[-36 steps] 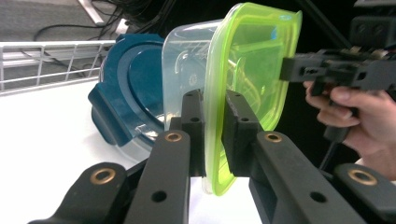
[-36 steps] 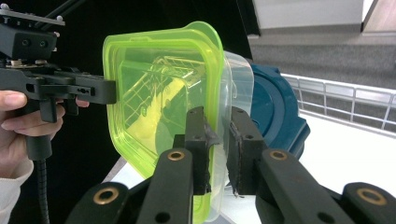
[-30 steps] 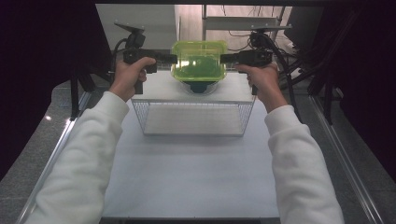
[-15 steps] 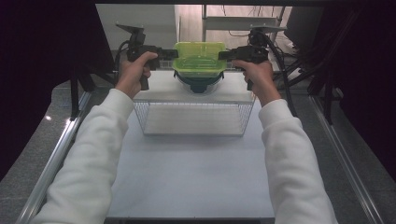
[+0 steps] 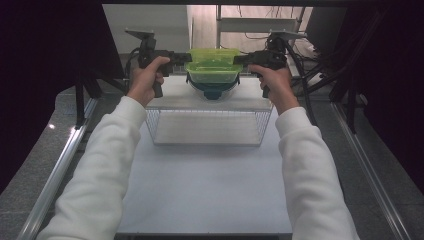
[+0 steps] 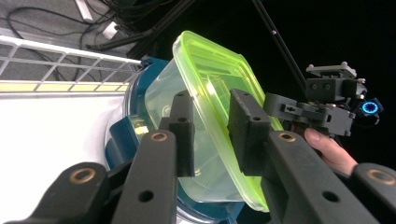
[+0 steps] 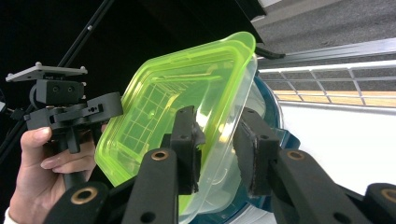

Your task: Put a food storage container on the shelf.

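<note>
I had lowered the green-lidded container [image 5: 213,69] into the blue bowl [image 5: 213,90]; the left gripper [image 5: 181,56] and the right gripper [image 5: 241,60] straddled its rim, jaws just opening, pads seemingly released.

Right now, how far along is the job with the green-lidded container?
Done, it seems: the green-lidded container rests in the blue bowl. In hand: the left gripper and the right gripper straddle its rim at opposite ends; both sets of jaws have just been opening, and the gripper views show gaps at the pads. Left: probably drawing both grippers clear.
</note>
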Tool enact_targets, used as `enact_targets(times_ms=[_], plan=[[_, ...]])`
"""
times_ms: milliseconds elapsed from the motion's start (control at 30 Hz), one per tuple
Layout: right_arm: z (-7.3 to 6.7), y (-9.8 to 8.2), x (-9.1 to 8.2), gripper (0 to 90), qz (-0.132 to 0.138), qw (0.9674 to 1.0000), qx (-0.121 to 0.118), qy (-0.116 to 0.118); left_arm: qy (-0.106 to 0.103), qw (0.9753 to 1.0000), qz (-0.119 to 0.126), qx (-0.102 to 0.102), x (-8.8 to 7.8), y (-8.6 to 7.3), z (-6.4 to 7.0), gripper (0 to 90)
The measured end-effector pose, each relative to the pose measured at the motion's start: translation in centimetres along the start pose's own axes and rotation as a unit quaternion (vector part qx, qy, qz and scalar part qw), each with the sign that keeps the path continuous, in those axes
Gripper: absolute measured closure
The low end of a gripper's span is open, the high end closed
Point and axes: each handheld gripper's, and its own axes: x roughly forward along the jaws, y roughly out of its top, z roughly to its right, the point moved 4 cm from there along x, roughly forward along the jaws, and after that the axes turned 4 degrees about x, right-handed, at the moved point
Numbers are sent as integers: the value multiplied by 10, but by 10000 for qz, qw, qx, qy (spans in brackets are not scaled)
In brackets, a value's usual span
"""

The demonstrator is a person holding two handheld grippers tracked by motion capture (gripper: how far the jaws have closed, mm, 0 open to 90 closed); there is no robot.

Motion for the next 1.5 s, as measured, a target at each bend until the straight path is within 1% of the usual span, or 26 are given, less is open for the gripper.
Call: enact_targets(times_ms=[33, 100, 167, 200, 233, 267, 333, 400, 467, 533, 633, 767, 833, 867, 933, 967, 1000, 1067, 1167, 1267, 1300, 1333, 1367, 1400, 1500], plan=[[0, 0, 0, 669, 16, 10000, -22, -4, -4, 10000, 23, 30, 0, 0, 0, 706], [1, -1, 0, 605, 77, 9999, -46, -85, -4, 10000, 37, 68, 1, -1, -1, 669], [2, -2, 0, 556, 115, 9998, -134, -110, -11, 9999, 60, 110, 2, 0, 0, 571], [2, -2, -1, 509, 143, 9997, -174, -129, 16, 9998, 91, 169, 2, 0, 1, 523], [3, -3, -1, 470, 195, 9994, -248, -156, 99, 9995, 144, 269, 2, 0, 2, 477], [2, -3, -3, 422, 269, 9990, -321, -153, 110, 9993, 188, 302, 1, 1, 3, 412], [2, -3, -6, 379, 390, 9981, -433, -204, 147, 9987, 264, 398, -2, 2, 6, 350], [2, -3, -11, 355, 518, 9970, -546, -170, 216, 9980, 289, 525, -5, 2, 8, 306], [1, -4, -17, 334, 576, 9959, -672, -169, 236, 9972, 313, 630, -9, 1, 11, 267], [-1, -5, -22, 320, 600, 9947, -820, -166, 318, 9957, 318, 806, -14, 0, 15, 243], [-2, -7, -29, 305, 634, 9926, -1022, -138, 407, 9934, 283, 1034, -20, -3, 20, 218], [-6, -12, -38, 292, 602, 9892, -1331, -112, 517, 9891, 254, 1352, -30, -9, 28, 203], [-7, -15, -42, 282, 592, 9879, -1428, -94, 566, 9870, 245, 1486, -34, -13, 31, 201], [-8, -17, -44, 276, 580, 9868, -1509, -83, 557, 9864, 247, 1526, -36, -15, 32, 199], [-8, -19, -48, 269, 583, 9855, -1589, -79, 553, 9857, 241, 1575, -39, -19, 34, 198], [-7, -21, -49, 264, 585, 9850, -1624, -75, 564, 9849, 248, 1619, -40, -21, 36, 198], [-7, -23, -50, 257, 575, 9845, -1655, -80, 567, 9839, 250, 1674, -42, -24, 37, 198], [-5, -28, -54, 247, 562, 9820, -1800, -145, 613, 9806, 212, 1848, -45, -29, 40, 197], [-3, -34, -57, 240, 589, 9803, -1878, -132, 632, 9798, 192, 1890, -48, -36, 41, 197], [-2, -41, -62, 237, 604, 9781, -1981, -182, 711, 9771, 160, 1999, -52, -44, 42, 195], [-1, -44, -63, 237, 606, 9771, -2035, -171, 702, 9767, 156, 2021, -53, -47, 43, 195], [-1, -47, -65, 237, 577, 9770, -2046, -190, 688, 9761, 148, 2058, -54, -50, 43, 195], [-1, -50, -66, 237, 564, 9767, -2063, -191, 688, 9763, 169, 2043, -57, -55, 44, 194], [-1, -54, -68, 237, 541, 9762, -2091, -195, 675, 9759, 167, 2069, -58, -57, 44, 193], [-1, -65, -72, 238, 509, 9749, -2161, -185, 728, 9738, 158, 2151, -66, -70, 45, 191]])
